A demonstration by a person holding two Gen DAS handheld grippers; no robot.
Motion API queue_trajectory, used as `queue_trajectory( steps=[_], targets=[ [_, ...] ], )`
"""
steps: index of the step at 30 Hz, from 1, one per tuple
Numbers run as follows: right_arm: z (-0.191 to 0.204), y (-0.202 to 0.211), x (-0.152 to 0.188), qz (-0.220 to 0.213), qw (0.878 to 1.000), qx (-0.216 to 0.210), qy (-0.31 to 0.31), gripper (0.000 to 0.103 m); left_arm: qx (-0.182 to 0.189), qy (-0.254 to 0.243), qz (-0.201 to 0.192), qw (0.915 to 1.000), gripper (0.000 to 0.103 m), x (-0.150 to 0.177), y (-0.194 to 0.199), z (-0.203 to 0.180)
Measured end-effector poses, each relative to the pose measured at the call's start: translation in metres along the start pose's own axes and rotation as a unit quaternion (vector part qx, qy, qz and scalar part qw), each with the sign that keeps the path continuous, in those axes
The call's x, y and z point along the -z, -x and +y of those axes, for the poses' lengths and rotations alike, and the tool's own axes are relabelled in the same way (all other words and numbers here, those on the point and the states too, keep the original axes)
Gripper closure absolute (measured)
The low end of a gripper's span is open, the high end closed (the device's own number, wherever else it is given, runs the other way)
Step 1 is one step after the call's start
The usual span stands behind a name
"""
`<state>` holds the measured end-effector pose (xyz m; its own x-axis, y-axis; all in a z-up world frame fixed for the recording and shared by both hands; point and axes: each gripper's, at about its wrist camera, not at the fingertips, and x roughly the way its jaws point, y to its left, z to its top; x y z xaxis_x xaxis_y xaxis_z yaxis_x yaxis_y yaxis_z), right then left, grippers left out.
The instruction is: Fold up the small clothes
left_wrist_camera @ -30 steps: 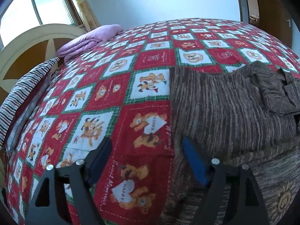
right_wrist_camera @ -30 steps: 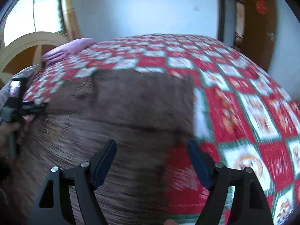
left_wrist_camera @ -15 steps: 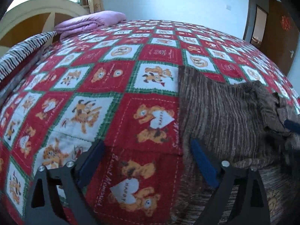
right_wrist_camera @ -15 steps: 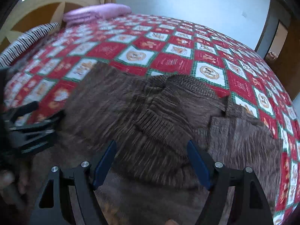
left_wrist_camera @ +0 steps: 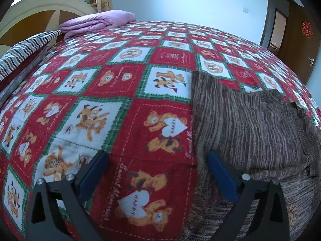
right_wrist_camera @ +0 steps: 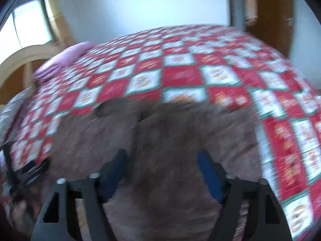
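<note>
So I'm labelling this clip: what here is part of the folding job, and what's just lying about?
Job: brown knit sweater; left tongs, open; right tongs, open.

Lying about: folded purple blanket; striped cloth; teddy-bear bedspread.

Bed [left_wrist_camera: 124, 92] covered by red-and-white patchwork quilt [left_wrist_camera: 170, 56]. Lying on it: brown knitted sweater [left_wrist_camera: 250, 124], folded purple blanket [left_wrist_camera: 96, 23], and striped cloth [left_wrist_camera: 26, 48] at edge.

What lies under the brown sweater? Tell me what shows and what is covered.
The brown sweater lies flat on the red checked bear quilt, which shows all around its edges. Whatever lies beneath the knit itself is covered, so nothing else can be confirmed there.
</note>
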<state>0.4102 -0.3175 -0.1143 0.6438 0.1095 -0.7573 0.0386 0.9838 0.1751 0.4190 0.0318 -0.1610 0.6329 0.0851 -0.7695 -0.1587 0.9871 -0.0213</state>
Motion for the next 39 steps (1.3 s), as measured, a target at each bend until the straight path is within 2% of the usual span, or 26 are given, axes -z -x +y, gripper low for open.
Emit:
queue_trajectory(
  steps=[3, 5, 7, 8, 9, 10, 14, 18, 22, 27, 29, 30, 31, 32, 33, 35, 39],
  targets=[
    [0.023, -0.015, 0.01, 0.02, 0.999, -0.028, 0.023, 0.049, 0.002, 0.002, 0.0, 1.0, 0.001, 0.0, 0.0, 0.001],
    [0.036, -0.026, 0.017, 0.035, 0.998, -0.039, 0.031, 0.062, 0.005, 0.004, 0.0, 1.0, 0.0, 0.0, 0.0, 0.002],
    [0.043, -0.036, 0.022, 0.043, 0.998, -0.017, 0.05, 0.081, 0.007, 0.005, 0.002, 1.0, 0.0, 0.0, 0.0, 0.003],
    [0.045, -0.036, 0.023, 0.037, 0.998, -0.011, 0.058, 0.086, 0.008, 0.004, 0.004, 1.0, 0.0, 0.001, 0.0, 0.003],
    [0.047, -0.032, 0.024, 0.03, 0.998, -0.014, 0.062, 0.097, 0.009, 0.001, 0.006, 0.9999, 0.0, 0.002, 0.001, 0.002],
    [0.047, -0.028, 0.026, 0.026, 0.998, -0.013, 0.062, 0.1, 0.012, -0.002, 0.007, 0.9999, 0.0, 0.004, 0.003, 0.002],
    [0.046, -0.007, 0.031, 0.007, 0.997, -0.018, 0.073, 0.1, 0.021, -0.001, 0.01, 0.9997, 0.0, 0.005, 0.004, 0.003],
    [0.037, -0.013, 0.045, 0.023, 0.997, -0.018, 0.07, 0.1, 0.021, -0.002, 0.01, 0.9997, 0.0, 0.005, 0.003, 0.003],
    [0.032, -0.009, 0.051, 0.013, 0.998, -0.023, 0.057, 0.1, 0.022, -0.003, 0.01, 0.9997, 0.0, 0.005, 0.003, 0.003],
    [0.042, -0.006, 0.057, 0.017, 0.995, -0.008, 0.095, 0.1, 0.02, -0.004, 0.01, 0.9997, 0.0, 0.005, 0.003, 0.002],
    [0.038, -0.005, 0.053, 0.019, 0.996, -0.017, 0.085, 0.099, 0.02, -0.003, 0.01, 0.9998, 0.0, 0.005, 0.003, 0.002],
    [0.036, -0.003, 0.049, 0.013, 0.997, -0.006, 0.079, 0.098, 0.019, -0.004, 0.01, 0.9998, 0.0, 0.005, 0.003, 0.002],
    [0.037, 0.0, 0.047, 0.004, 0.997, 0.013, 0.078, 0.086, 0.019, -0.004, 0.01, 0.9998, 0.0, 0.005, 0.003, 0.001],
    [0.038, 0.002, 0.043, -0.004, 0.996, 0.027, 0.08, 0.074, 0.019, -0.004, 0.01, 0.9998, 0.0, 0.005, 0.003, 0.002],
    [0.038, 0.004, 0.039, -0.011, 0.997, 0.022, 0.078, 0.051, 0.018, -0.005, 0.01, 0.9998, 0.0, 0.005, 0.003, 0.002],
    [0.042, 0.007, 0.03, -0.024, 0.998, -0.009, 0.066, 0.049, 0.017, -0.005, 0.01, 0.9998, 0.0, 0.005, 0.003, 0.001],
    [0.064, -0.004, 0.019, -0.021, 0.995, -0.026, 0.09, 0.05, 0.015, -0.005, 0.01, 0.9998, 0.0, 0.006, 0.003, 0.001]
  ],
)
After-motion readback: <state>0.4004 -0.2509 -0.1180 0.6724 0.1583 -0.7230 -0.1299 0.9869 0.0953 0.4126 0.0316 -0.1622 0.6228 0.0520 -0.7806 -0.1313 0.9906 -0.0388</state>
